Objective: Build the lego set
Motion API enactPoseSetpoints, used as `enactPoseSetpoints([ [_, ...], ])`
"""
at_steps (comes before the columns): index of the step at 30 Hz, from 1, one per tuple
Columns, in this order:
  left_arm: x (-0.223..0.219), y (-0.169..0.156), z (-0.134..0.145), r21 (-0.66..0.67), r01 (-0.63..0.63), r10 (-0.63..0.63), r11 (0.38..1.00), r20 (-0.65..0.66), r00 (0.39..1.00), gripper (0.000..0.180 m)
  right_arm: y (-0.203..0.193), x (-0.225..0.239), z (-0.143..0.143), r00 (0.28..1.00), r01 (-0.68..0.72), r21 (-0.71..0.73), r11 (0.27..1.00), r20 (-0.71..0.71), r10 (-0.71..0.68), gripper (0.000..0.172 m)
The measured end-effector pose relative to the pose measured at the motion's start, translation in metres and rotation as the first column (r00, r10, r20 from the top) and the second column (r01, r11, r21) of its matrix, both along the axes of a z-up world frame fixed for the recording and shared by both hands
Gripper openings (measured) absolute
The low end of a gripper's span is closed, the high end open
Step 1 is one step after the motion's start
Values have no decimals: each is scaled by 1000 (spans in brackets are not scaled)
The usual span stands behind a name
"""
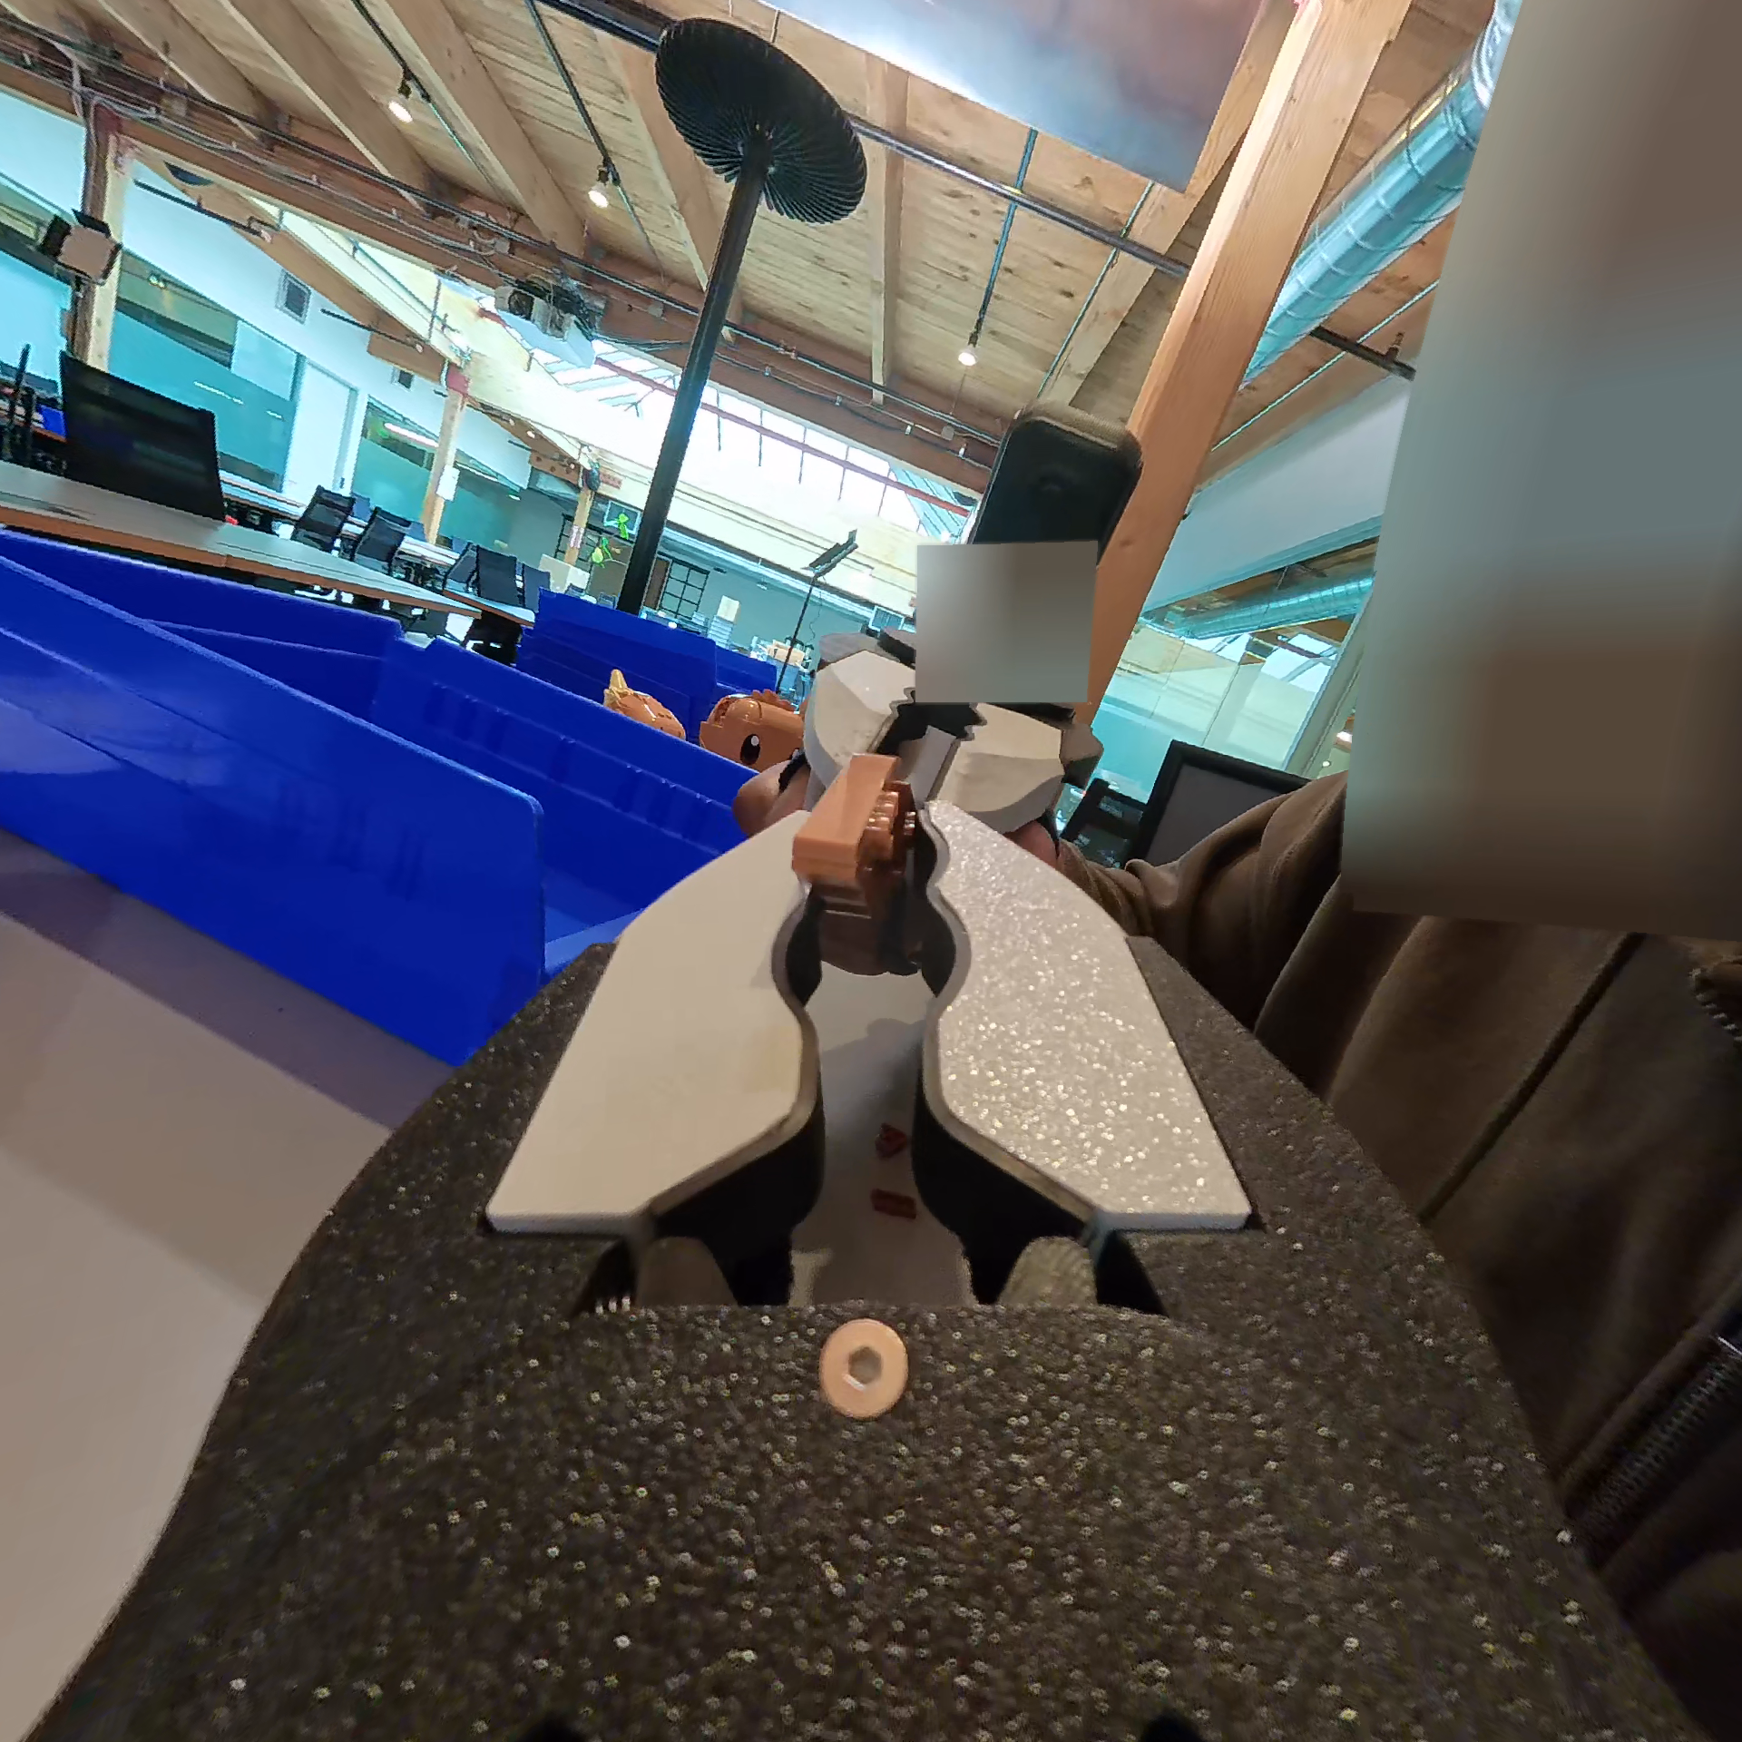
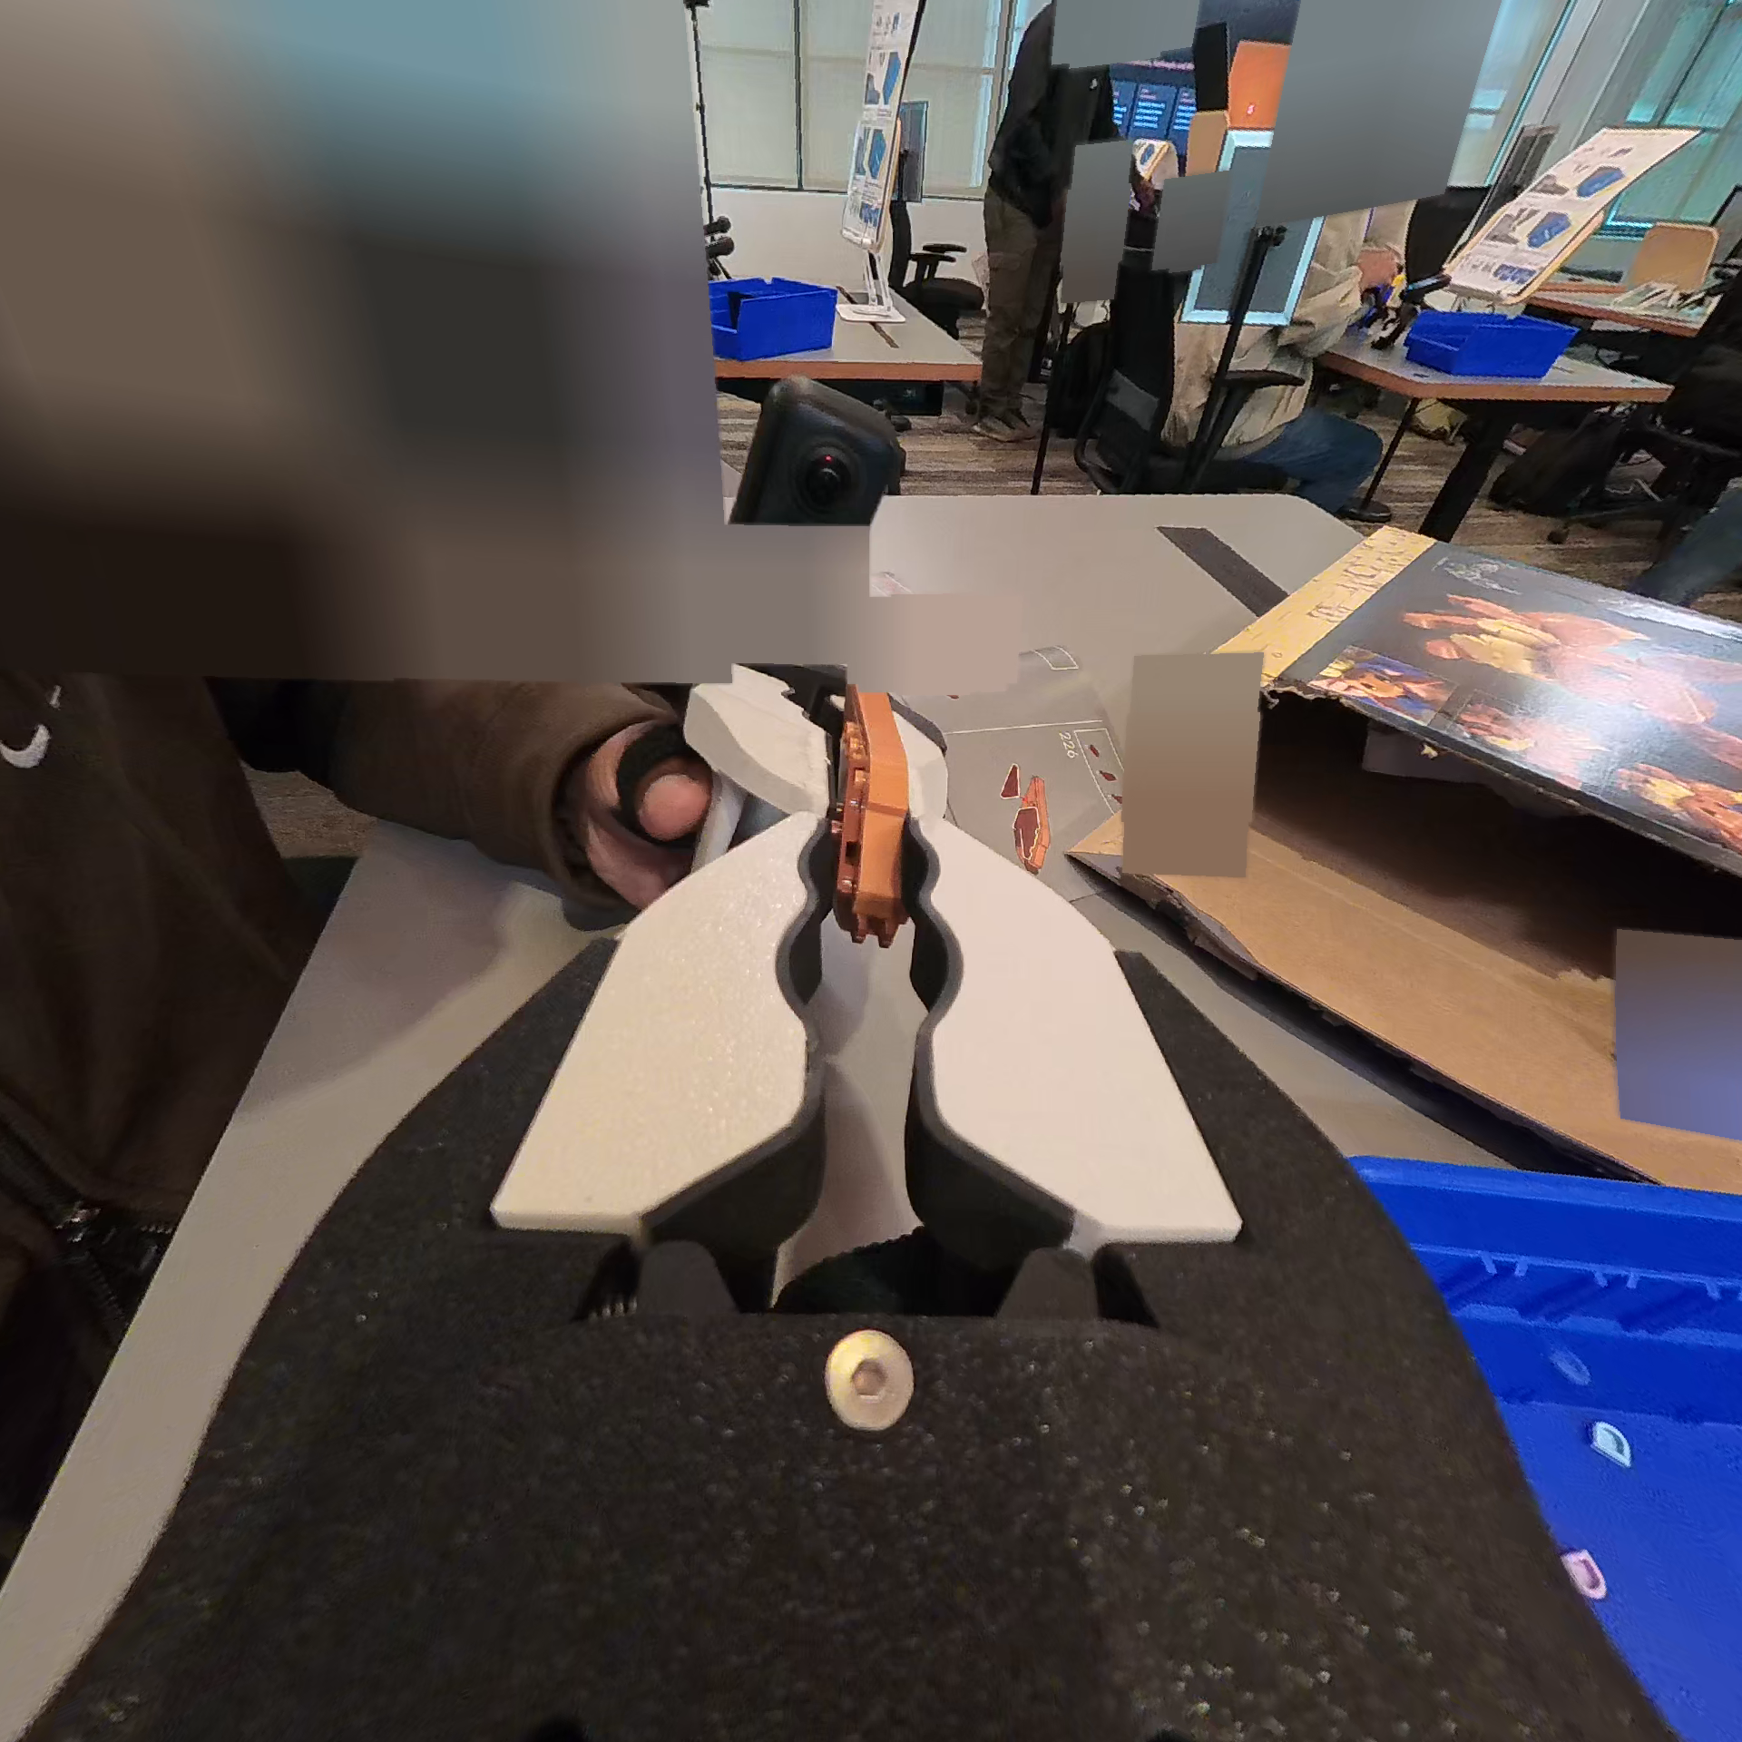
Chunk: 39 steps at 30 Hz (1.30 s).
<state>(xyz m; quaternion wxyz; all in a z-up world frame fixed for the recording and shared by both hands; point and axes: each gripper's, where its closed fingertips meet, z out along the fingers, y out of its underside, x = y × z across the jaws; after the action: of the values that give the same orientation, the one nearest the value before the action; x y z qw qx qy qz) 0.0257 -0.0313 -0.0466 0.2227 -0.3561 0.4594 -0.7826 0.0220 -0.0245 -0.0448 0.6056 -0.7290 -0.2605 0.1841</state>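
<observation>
Both tongs meet tip to tip over the grey worktop (image 2: 396, 943), each pinching the same small brown-and-tan brick assembly (image 2: 872, 829). Left tongs (image 1: 872, 848): fingers close together, clamped on the assembly, tan plate on the left side, darker brown studded part on the right, against the right finger (image 1: 1027, 943). Right tongs (image 2: 862, 872): narrow gap, pads pressed on both sides of the orange-brown plate piece, its lower end poking down between the fingers with small pegs showing. The assembly is lifted clear of the worktop, upright between the two pairs of tips. In the left wrist view the right tongs show beyond the assembly, with a black camera (image 1: 1056, 481) above them; in the right wrist view the left tongs sit just past the piece, with a hand (image 2: 641, 811) in a brown sleeve gripping them. Blue divided bin (image 1: 283, 754) left of the left tongs, a brown toy head with a black eye (image 1: 749, 735) behind its wall. Small dark red bits (image 1: 891, 1169) on the worktop under the left tongs. Right of the right tongs: open instruction sheet (image 2: 1027, 782), torn cardboard box with printed lid (image 2: 1508, 679), another blue bin (image 2: 1584, 1339) near the lower right. People at other desks in the background.
</observation>
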Motion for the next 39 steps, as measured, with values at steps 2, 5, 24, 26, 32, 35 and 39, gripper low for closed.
enactPoseSetpoints([
  [2,-1,-1,1,9,-3,3,1000,8,1000,17,-1,-1,1,1000,-5,7,1000,-1,5,13],
  [5,-2,-1,1,15,2,-2,1000,16,1000,17,-1,-2,1,1000,-12,12,1000,-3,12,13],
  [24,-9,0,11,-21,20,-18,1000,82,996,17,-5,-7,3,999,-34,34,999,-5,34,21],
  [26,-9,-1,11,-8,15,-14,1000,88,996,17,-5,-5,7,999,-31,45,999,-24,32,15],
  [32,-9,-2,10,2,20,-21,1000,79,997,16,-6,-6,6,998,-48,41,998,-32,49,13],
  [35,-6,0,9,-18,19,-18,1000,59,998,17,-4,-3,5,997,-39,21,999,-63,40,13],
  [39,2,8,4,-135,32,-36,990,-28,999,18,3,7,1,977,-19,-51,999,-212,8,13],
])
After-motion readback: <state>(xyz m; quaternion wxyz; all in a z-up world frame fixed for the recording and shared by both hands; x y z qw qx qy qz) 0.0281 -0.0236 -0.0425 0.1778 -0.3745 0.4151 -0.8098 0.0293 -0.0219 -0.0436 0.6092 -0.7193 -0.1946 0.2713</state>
